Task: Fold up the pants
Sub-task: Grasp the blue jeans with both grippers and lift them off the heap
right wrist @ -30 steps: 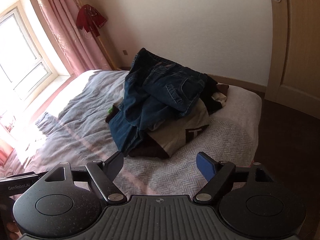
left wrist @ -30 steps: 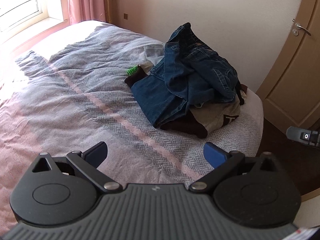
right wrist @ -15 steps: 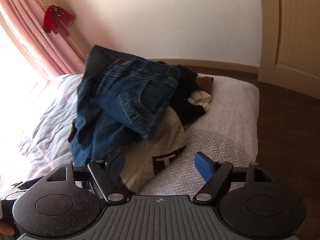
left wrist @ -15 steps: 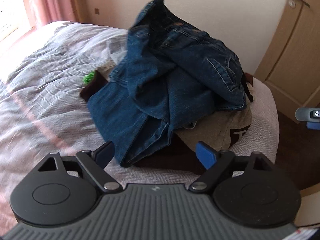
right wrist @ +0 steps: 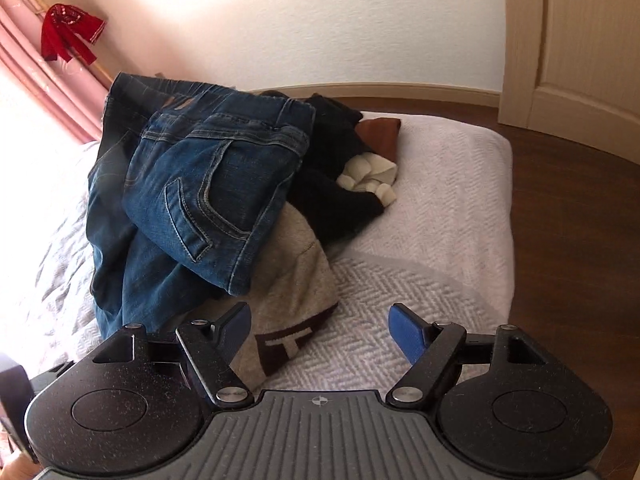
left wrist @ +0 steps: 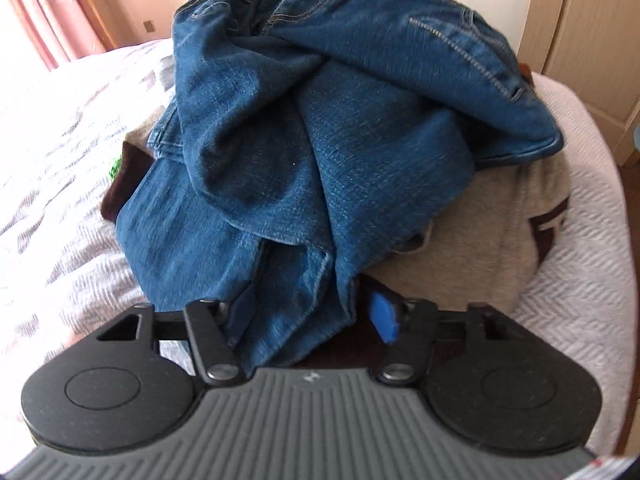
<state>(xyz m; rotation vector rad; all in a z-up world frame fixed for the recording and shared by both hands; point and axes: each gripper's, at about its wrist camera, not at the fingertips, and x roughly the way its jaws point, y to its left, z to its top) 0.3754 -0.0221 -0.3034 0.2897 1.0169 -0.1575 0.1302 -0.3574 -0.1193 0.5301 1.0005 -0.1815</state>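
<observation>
We see the jeans [left wrist: 312,128] heaped on a beige garment [left wrist: 480,232] on the bed [right wrist: 440,220]. Left gripper [left wrist: 314,314] jaws have just been closing around a denim hem, right pad not touching. Right gripper [right wrist: 320,332] jaws apart, nothing gripped.

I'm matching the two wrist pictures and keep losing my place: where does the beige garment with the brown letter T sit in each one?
Left wrist view: beige garment at right of centre, under the jeans, T at its right edge.
Right wrist view: beige garment at lower centre, just past the right gripper.
Shared landmark: the jeans' stitched back pocket.
</observation>
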